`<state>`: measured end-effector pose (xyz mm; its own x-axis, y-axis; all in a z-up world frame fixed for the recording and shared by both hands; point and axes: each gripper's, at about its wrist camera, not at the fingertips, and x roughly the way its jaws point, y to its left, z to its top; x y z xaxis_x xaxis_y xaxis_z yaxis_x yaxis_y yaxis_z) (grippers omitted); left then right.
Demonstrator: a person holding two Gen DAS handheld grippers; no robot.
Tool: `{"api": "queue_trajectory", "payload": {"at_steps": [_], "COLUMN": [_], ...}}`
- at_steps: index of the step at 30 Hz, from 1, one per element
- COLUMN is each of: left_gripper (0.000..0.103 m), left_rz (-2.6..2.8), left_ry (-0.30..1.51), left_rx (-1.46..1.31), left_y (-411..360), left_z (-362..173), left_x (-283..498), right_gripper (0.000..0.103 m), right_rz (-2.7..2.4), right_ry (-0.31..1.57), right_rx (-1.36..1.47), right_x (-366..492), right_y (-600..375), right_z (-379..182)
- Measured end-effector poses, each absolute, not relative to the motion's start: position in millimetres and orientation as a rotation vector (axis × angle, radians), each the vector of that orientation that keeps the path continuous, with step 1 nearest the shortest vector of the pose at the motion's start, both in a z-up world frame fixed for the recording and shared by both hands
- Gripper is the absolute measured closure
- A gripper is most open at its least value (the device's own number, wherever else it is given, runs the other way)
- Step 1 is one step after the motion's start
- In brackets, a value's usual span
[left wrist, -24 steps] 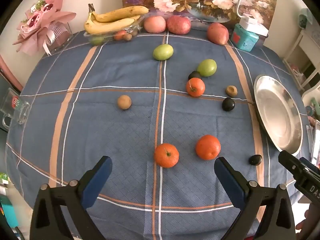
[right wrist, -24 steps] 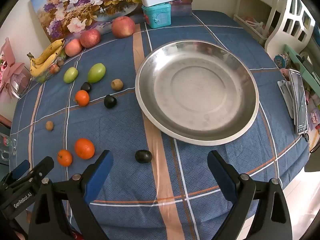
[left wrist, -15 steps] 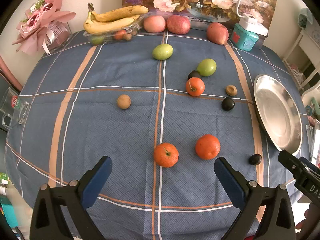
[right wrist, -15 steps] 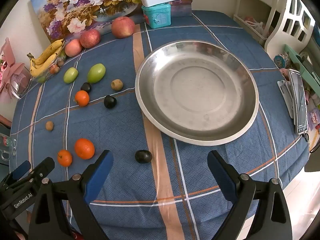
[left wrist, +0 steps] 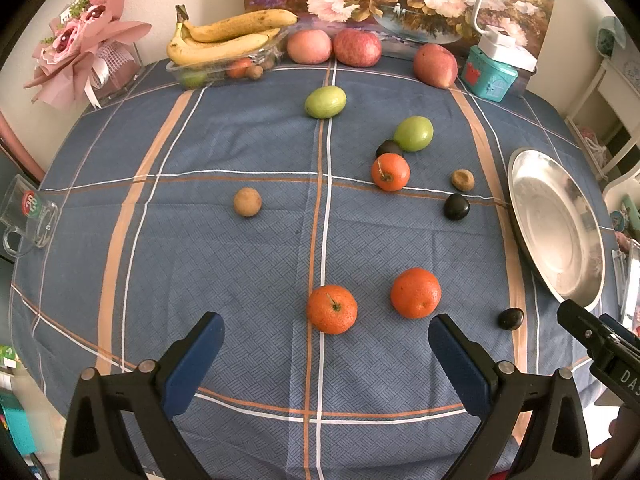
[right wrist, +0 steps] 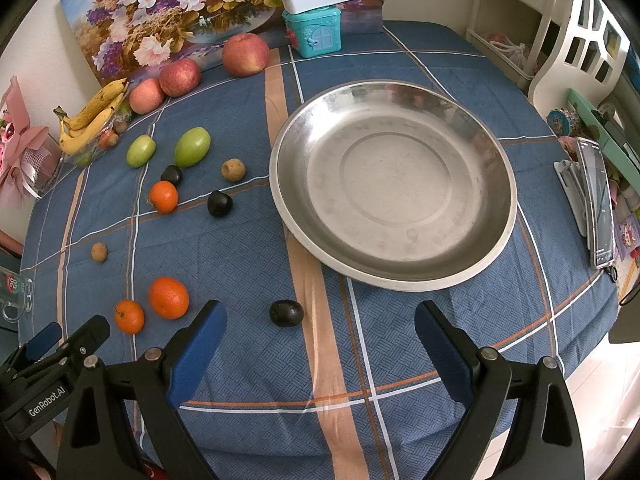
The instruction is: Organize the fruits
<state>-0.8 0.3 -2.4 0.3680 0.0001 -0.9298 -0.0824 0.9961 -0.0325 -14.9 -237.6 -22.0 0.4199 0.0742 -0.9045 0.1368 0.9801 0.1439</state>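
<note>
Two hand-held grippers hang over the worktop (left wrist: 240, 280), tilted down. The left hand-held gripper (left wrist: 326, 346) is wide open with nothing in it. Two oranges, one with a stem (left wrist: 332, 309) and a bigger one (left wrist: 415, 293), lie just past its tips. The right hand-held gripper (right wrist: 320, 332) is wide open and holds nothing too. A dark plum (right wrist: 286, 313) sits between its tips, near the big silver plate (right wrist: 304, 144). More fruit lies spread out on the blue cloth.
</note>
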Motion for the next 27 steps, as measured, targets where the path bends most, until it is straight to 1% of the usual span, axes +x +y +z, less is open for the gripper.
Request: {"api": "queue_trajectory", "payload": {"at_steps": [22,27], "left_gripper": [0.000,0.000], "left_rz": [0.050,0.056], "left_ry": [1.197,1.212], "left_rx": [-0.085,-0.106], "left_y": [-1.1,0.5], "left_z": [-0.3,-7.2], "left_x": [0.6,1.2], "right_gripper": [0.008,0.008], "right_rz": [-0.039,-0.037], "right_ry": [1.139,1.143], "right_rx": [0.207,0.209], "right_x": [-14.9,-14.5], "right_y": [-237.9,-238.7], "right_z": [-21.5,-21.7]}}
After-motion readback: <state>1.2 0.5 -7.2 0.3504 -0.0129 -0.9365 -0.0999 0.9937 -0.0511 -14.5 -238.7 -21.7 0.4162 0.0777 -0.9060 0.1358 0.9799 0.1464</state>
